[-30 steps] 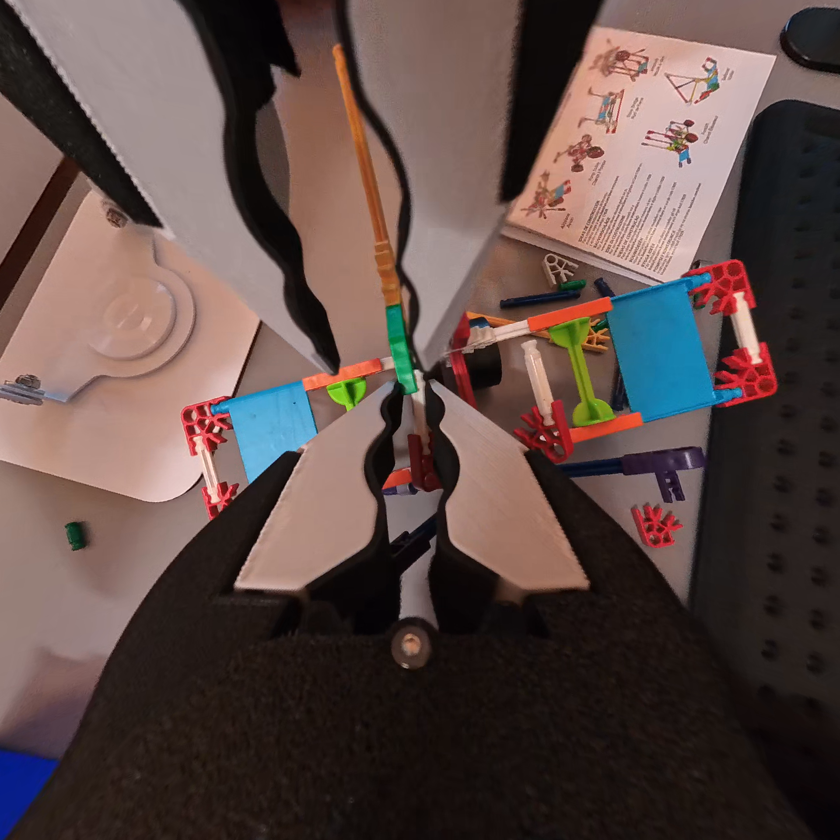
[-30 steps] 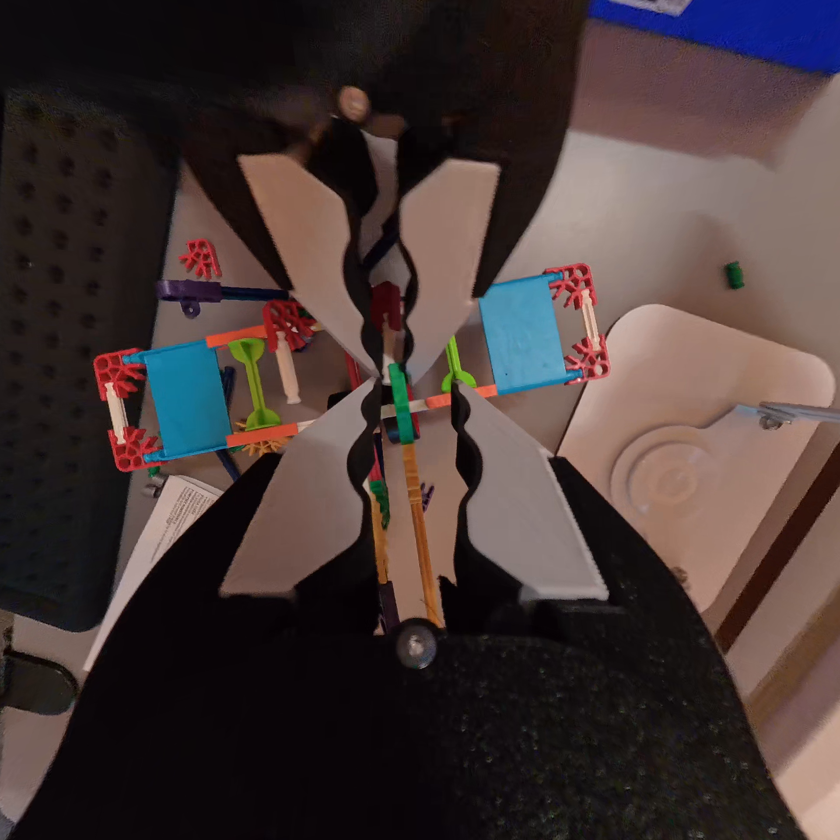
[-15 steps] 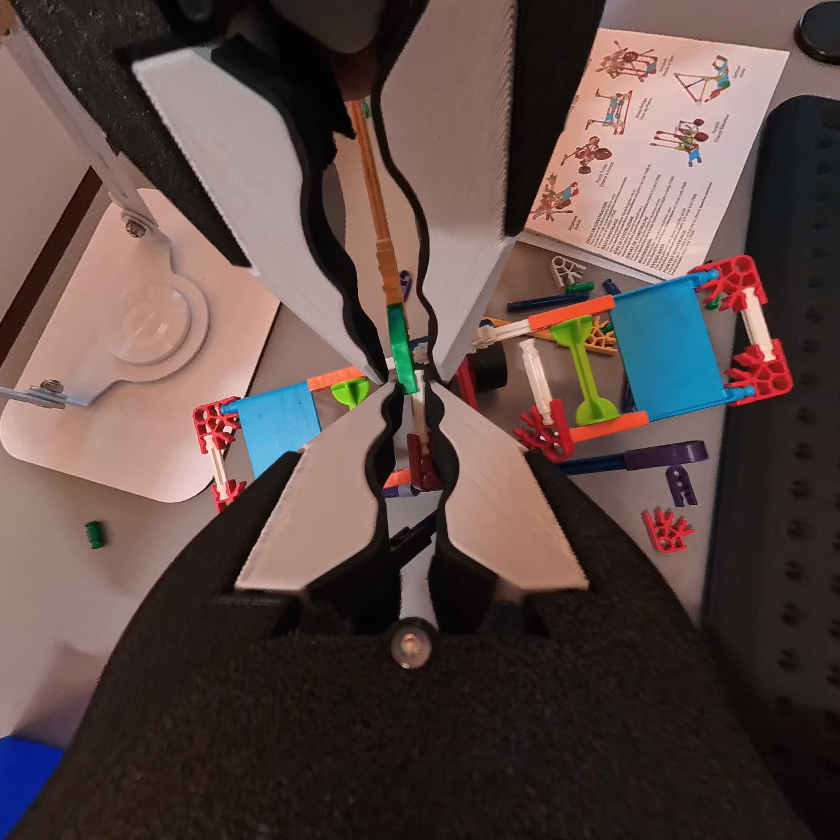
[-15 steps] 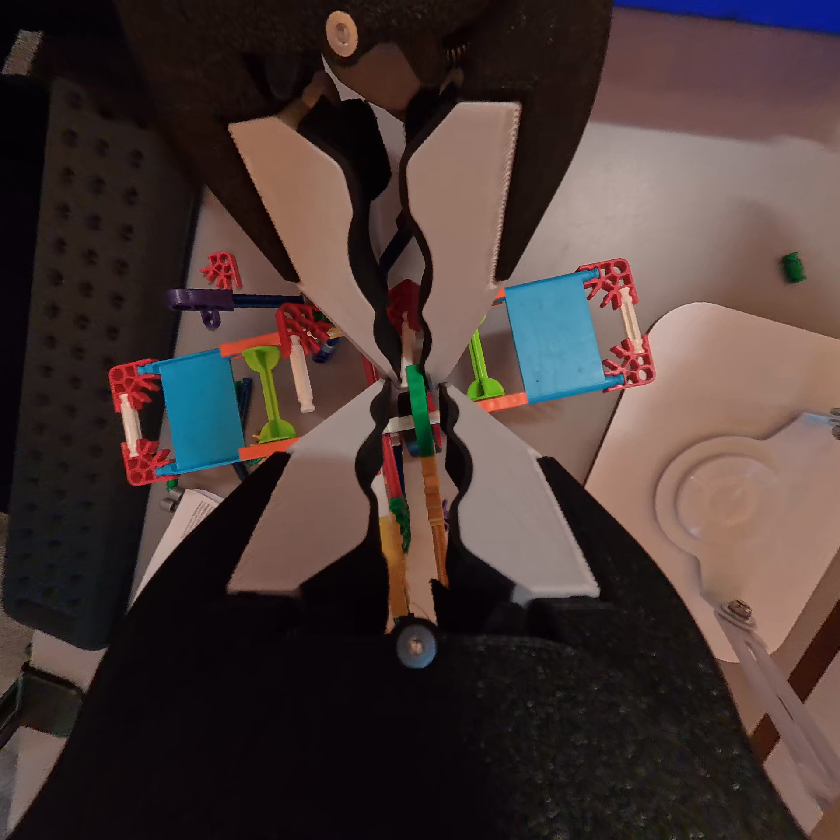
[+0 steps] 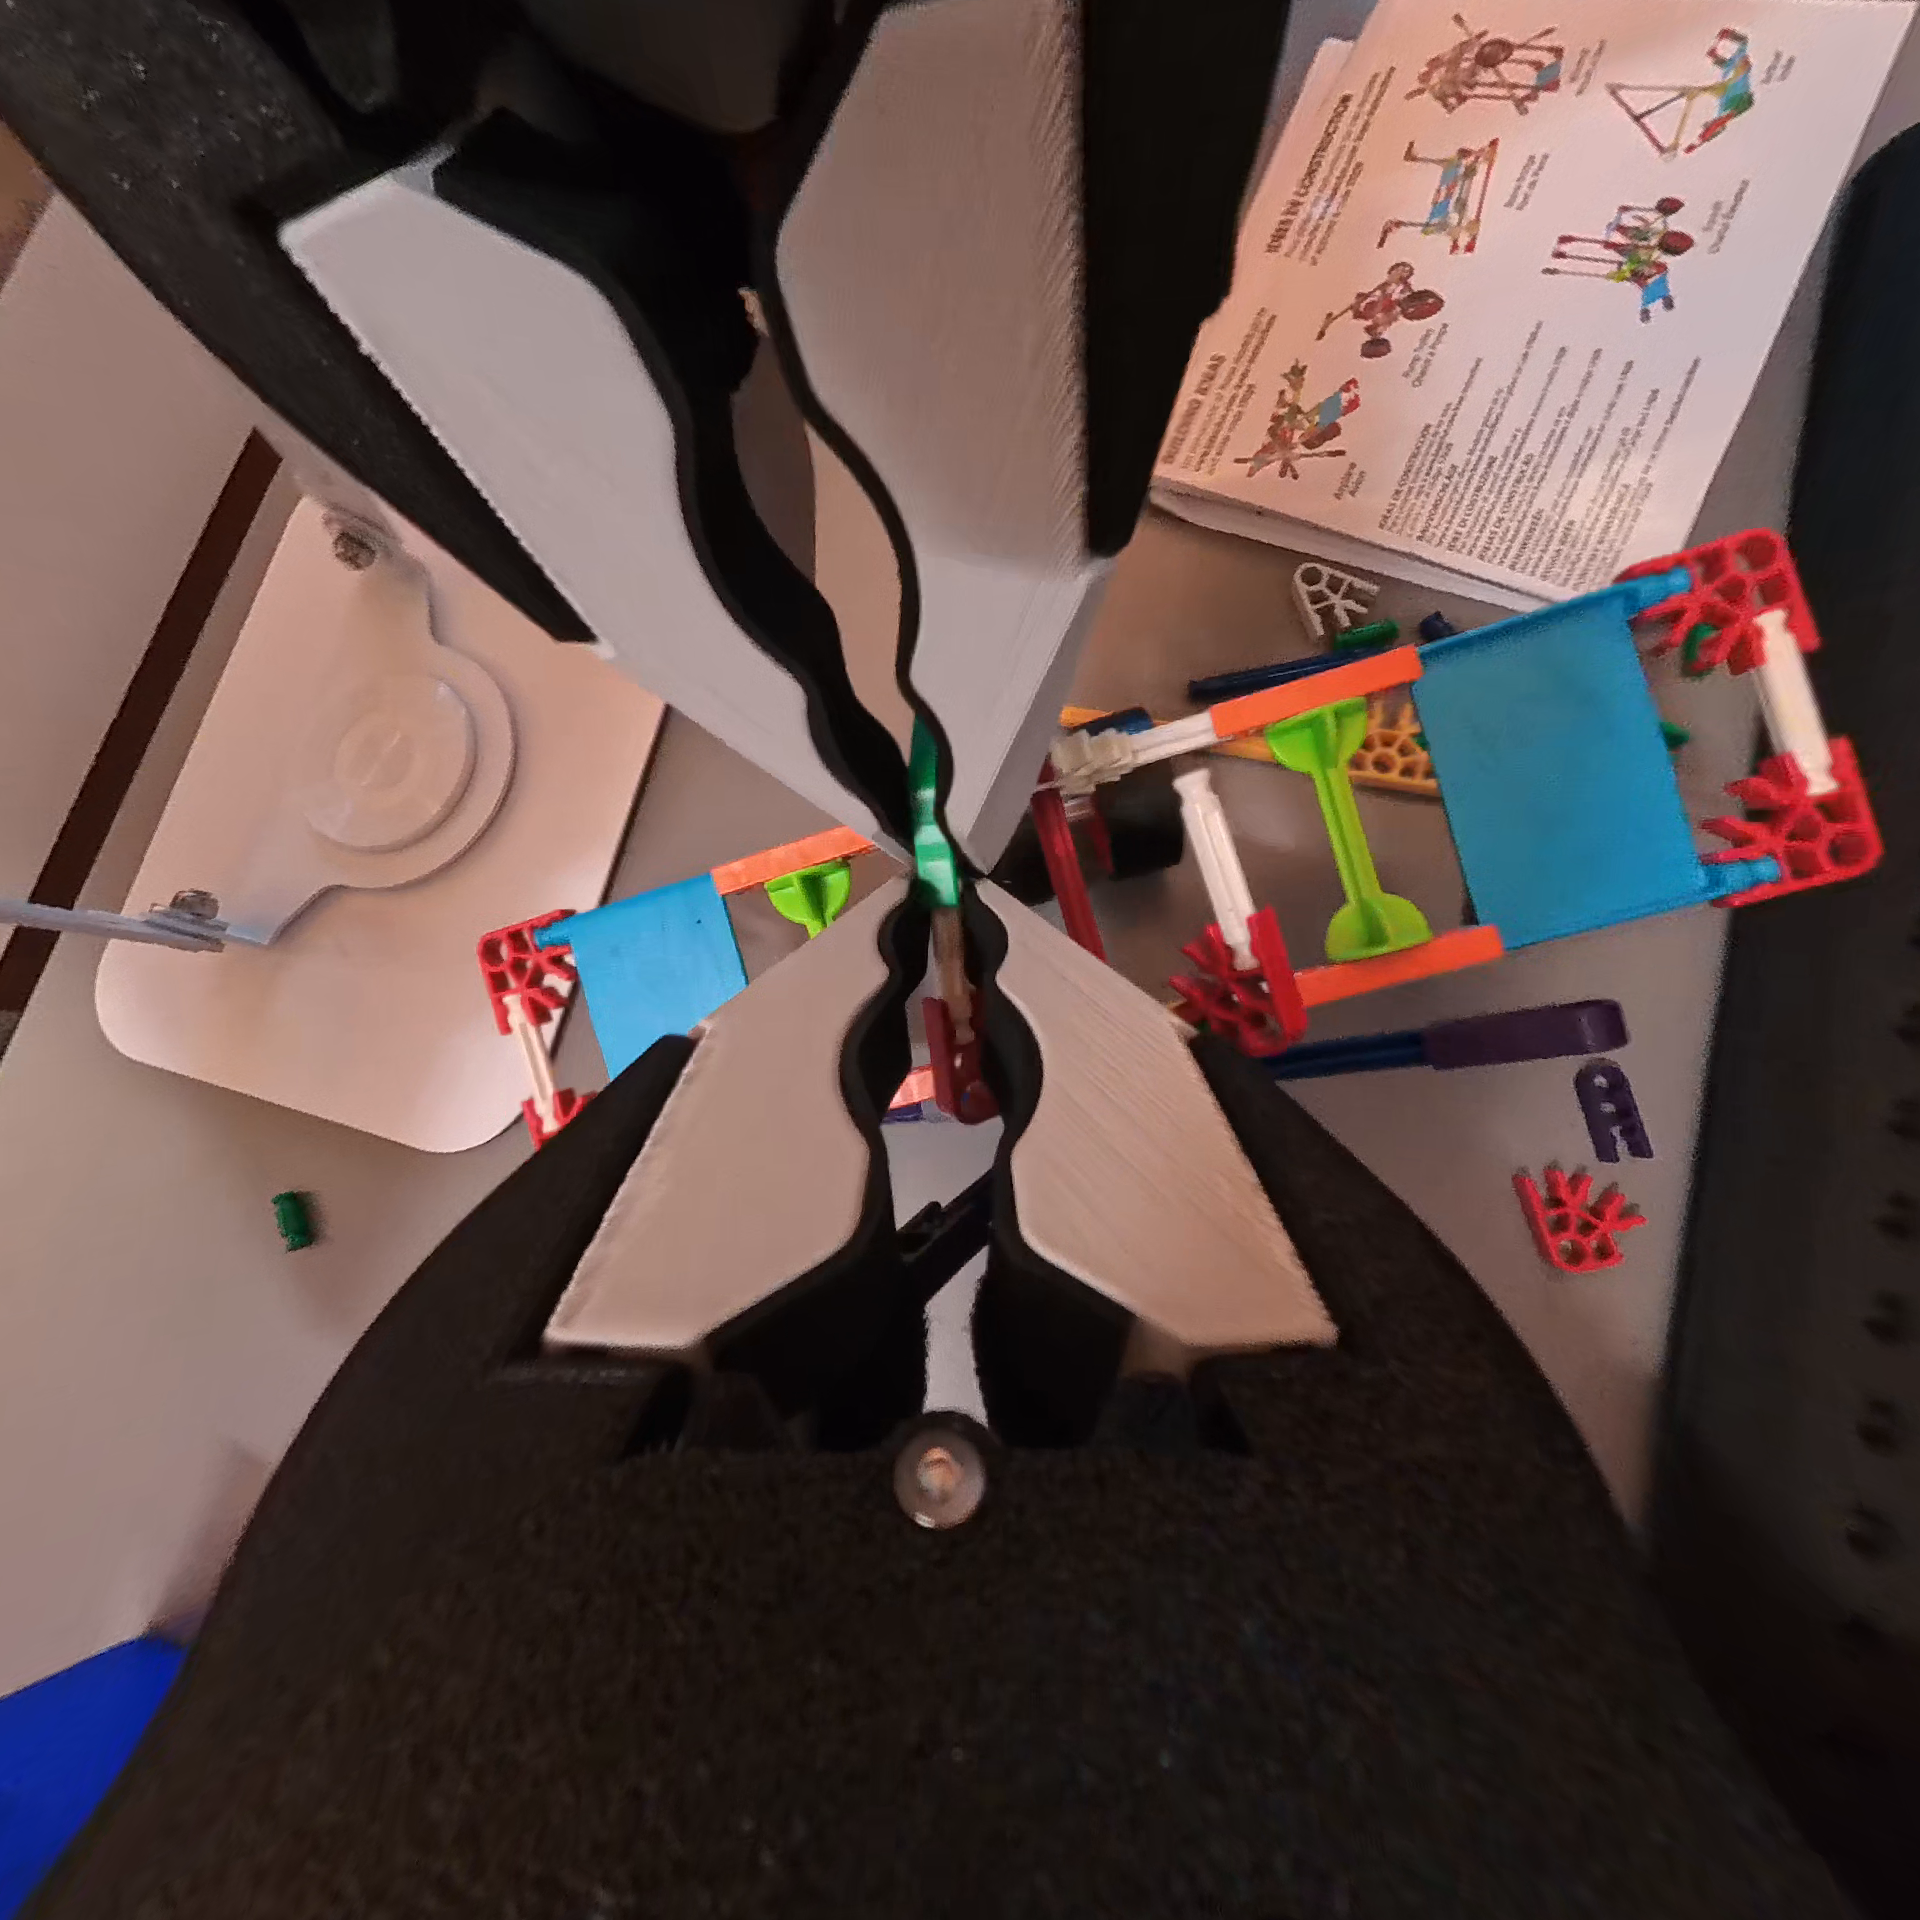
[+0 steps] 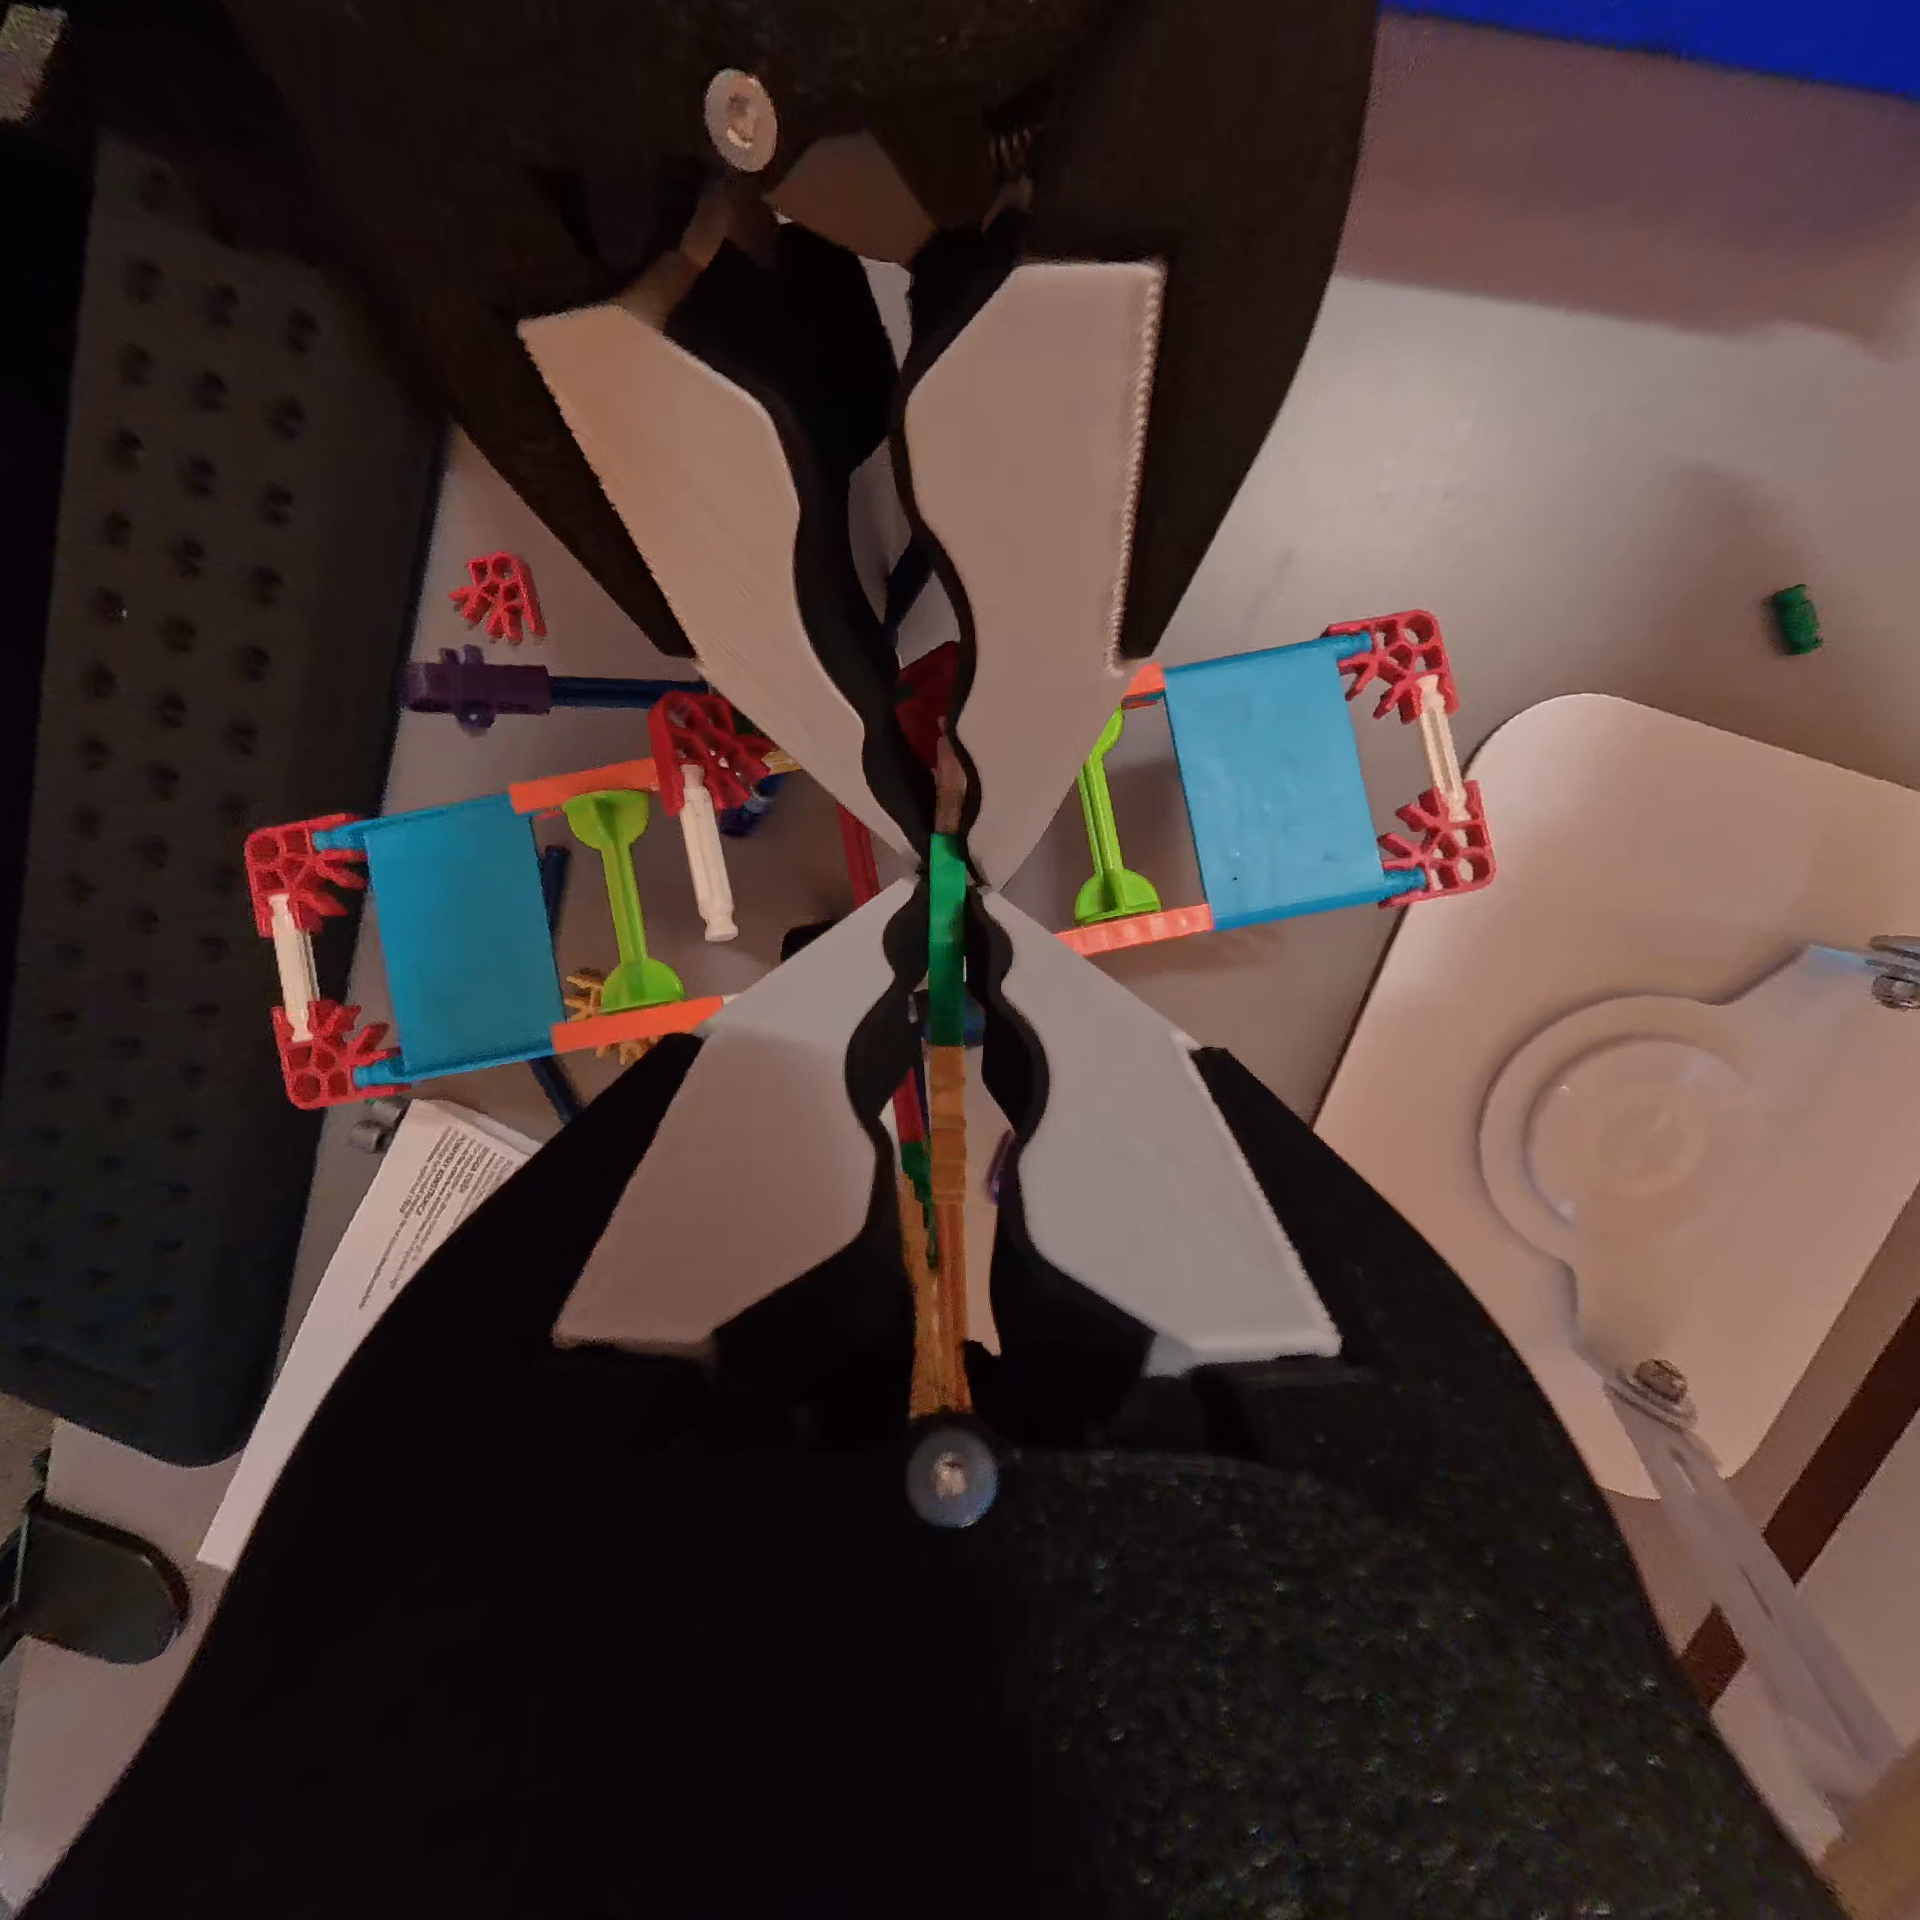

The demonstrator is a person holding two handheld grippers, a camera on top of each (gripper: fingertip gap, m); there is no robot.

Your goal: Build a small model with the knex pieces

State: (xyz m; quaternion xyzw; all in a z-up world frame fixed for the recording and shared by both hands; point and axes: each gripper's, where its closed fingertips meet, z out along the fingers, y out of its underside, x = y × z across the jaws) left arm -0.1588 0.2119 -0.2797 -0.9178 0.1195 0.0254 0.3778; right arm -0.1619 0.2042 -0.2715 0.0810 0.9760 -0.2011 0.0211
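The blue panel frame [image 5: 655, 971] was partly hidden behind the left gripper [image 5: 940, 899]. The instruction sheet [image 5: 1558, 270] was cut off by the frame edge.

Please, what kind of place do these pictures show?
Probably a desk or hobby table indoors, used for building a toy construction set. Signs: loose plastic rods and connectors such as a red connector, an illustrated instruction sheet, and a white stand base on the tabletop.

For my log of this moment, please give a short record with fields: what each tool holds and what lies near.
left tool: shut on white rod with red connector
right tool: shut on green piece joined to orange rod
meeting: the tool tips nearly touch
nearby: two blue-panel frames, instruction sheet, loose red connector
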